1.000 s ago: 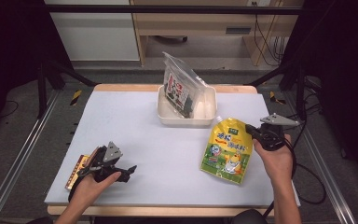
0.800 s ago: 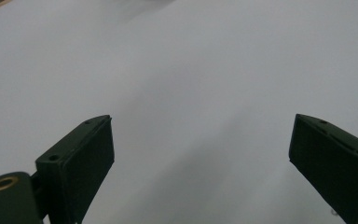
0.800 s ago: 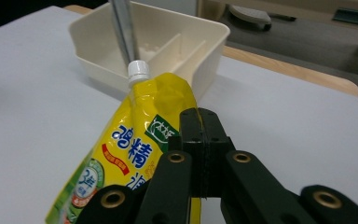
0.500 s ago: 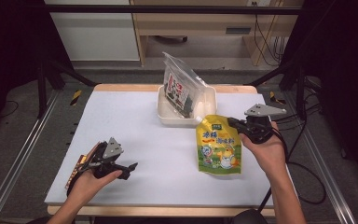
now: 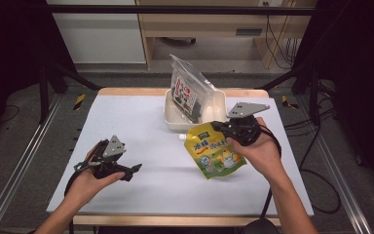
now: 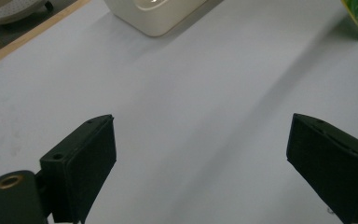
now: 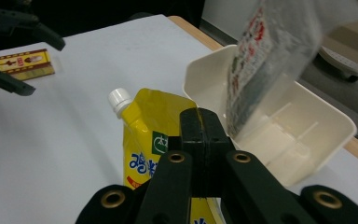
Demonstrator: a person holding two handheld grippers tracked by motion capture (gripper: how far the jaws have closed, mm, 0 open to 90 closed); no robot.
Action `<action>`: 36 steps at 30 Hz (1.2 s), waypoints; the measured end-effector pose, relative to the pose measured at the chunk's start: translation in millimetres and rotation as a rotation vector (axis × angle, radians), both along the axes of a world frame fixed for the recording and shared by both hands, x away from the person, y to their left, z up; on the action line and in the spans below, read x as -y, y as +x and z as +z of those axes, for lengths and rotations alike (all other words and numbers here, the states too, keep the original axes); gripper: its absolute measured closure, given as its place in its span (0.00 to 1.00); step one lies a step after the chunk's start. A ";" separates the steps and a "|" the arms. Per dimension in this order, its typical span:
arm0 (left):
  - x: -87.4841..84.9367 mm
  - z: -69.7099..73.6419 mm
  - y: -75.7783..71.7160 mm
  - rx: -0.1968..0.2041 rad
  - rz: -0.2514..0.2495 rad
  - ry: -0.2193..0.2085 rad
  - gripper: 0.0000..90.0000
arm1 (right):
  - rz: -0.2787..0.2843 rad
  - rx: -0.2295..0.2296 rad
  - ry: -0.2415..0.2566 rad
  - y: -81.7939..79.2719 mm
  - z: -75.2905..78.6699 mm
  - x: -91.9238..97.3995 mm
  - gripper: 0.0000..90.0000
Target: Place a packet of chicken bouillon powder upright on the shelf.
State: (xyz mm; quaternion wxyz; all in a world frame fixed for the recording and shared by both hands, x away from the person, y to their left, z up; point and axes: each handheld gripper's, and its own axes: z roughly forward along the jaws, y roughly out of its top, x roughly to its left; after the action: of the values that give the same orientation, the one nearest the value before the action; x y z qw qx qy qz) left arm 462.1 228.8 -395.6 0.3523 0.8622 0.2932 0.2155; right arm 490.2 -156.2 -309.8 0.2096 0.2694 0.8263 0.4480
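Note:
My right gripper (image 5: pixel 218 127) is shut on the top edge of a yellow spouted drink pouch (image 5: pixel 215 152), which hangs tilted just above the table in front of the white tub (image 5: pixel 219 105). In the right gripper view the closed jaws (image 7: pixel 204 133) pinch the pouch (image 7: pixel 144 126) beside its white cap (image 7: pixel 119 99). A clear bag of dark snacks (image 5: pixel 187 90) stands leaning in the tub. At the table's near left my left gripper (image 5: pixel 121 170) is open; its jaws (image 6: pixel 205 158) stand wide over bare white table.
A flat yellow and red box (image 7: pixel 18 63) lies on the white table near the left hand. The tub's corner (image 6: pixel 154 16) lies ahead of the left gripper. A wooden edge (image 5: pixel 131 91) borders the table's far side, with cables and metal rails beyond.
The right gripper has carried the pouch left and upward, from the table's right side to just in front of the tub. The left hand has risen slightly.

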 end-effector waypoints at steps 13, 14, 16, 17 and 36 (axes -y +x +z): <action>14.1 30.0 3.5 0.011 -0.071 -0.014 0.10 | 0.108 0.011 -0.015 -1.2 4.7 -33.7 1.00; 14.6 31.3 3.9 0.012 -0.072 -0.016 0.10 | 0.116 0.013 -0.016 -1.4 5.1 -35.9 1.00; 15.0 34.0 5.0 0.013 -0.077 -0.015 0.10 | 0.130 0.015 -0.017 -1.0 5.8 -40.5 1.00; 15.3 35.8 5.7 0.015 -0.080 -0.012 0.10 | 0.135 0.014 -0.017 -0.9 6.1 -43.1 1.00; 34.2 62.3 24.3 -0.009 -0.214 0.026 0.18 | 0.238 0.029 -0.011 -0.3 9.8 -77.8 1.00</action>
State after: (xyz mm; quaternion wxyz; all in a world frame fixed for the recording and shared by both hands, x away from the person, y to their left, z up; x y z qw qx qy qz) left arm 486.4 194.6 -333.4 0.3607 0.8941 0.1983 0.1765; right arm 489.9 -78.4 -300.0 0.1682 0.1618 0.8518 0.4691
